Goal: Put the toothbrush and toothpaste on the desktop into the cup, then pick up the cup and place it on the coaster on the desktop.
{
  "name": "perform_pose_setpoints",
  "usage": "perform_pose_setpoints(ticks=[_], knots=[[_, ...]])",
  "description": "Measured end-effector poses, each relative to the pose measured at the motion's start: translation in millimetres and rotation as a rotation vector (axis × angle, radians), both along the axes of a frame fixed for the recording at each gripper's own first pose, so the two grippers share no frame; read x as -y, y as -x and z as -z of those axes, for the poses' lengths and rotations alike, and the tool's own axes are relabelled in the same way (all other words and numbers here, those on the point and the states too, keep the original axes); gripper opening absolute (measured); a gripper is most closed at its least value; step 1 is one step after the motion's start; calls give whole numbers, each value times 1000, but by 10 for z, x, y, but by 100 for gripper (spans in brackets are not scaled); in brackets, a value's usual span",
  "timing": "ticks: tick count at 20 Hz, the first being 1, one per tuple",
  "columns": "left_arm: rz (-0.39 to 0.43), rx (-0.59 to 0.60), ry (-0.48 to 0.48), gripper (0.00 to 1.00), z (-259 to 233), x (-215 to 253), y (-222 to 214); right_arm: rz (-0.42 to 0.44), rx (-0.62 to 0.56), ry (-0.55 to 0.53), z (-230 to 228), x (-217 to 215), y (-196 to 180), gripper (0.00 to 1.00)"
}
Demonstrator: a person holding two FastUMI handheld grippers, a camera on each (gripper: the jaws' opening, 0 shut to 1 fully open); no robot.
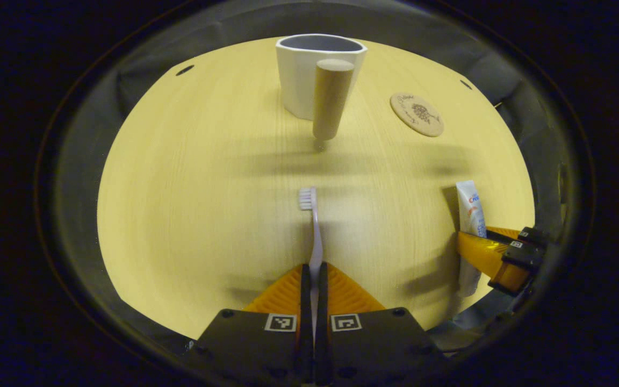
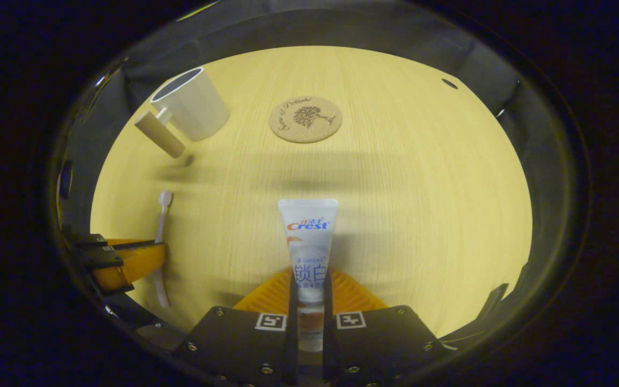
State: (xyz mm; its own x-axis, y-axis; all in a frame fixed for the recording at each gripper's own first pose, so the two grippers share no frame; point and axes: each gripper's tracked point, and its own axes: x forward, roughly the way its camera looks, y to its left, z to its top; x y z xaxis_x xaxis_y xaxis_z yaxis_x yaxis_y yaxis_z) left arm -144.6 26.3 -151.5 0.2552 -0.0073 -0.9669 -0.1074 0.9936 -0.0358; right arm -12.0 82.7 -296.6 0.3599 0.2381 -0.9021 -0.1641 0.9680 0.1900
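We see a pale wooden tabletop [image 1: 196, 215] under both grippers. At its far side stands the white cup [image 1: 301, 75] with a thick wooden handle [image 1: 331, 99]; its mouth is open upward and we cannot see inside it. In the right gripper view the same cup [image 2: 194, 107] sits at the far left. Near the cup, apart from it, lies the round cork coaster [image 2: 305, 119], flat on the wood with nothing on it.

The right gripper [image 2: 309, 285] has its jaws closed against the two sides of the white toothpaste tube [image 2: 308, 242], which points forward along the fingers with its flat crimped end away from the camera. From the left gripper view we see that tube [image 1: 470, 209] at the right edge, with the right gripper across its lower part.

The left gripper [image 1: 314, 279] has its jaws nearly together, clamped on the handle of the toothbrush [image 1: 315, 236], whose bristled head points toward the cup. We cannot tell whether tube or toothbrush touches the wood.
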Motion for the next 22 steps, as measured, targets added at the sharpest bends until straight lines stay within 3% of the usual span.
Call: perform_pose_setpoints(ticks=[1,5,11,16,22], knots=[[1,21,12,9,-25,14,5,8,2,-34,-30,-29,6,19],[-38,126,17,9,-156,-54,-70,37,58,-130,-249,-89,-17,19],[-80,339,10,9,-616,-177,-258,9,285,-180,-764,-149,-163,19],[-64,517,12,9,-1113,-208,-473,10,474,-259,-1289,-244,-318,19],[-59,783,-13,9,-2025,-652,-673,-22,654,-301,-1779,-320,-519,19]])
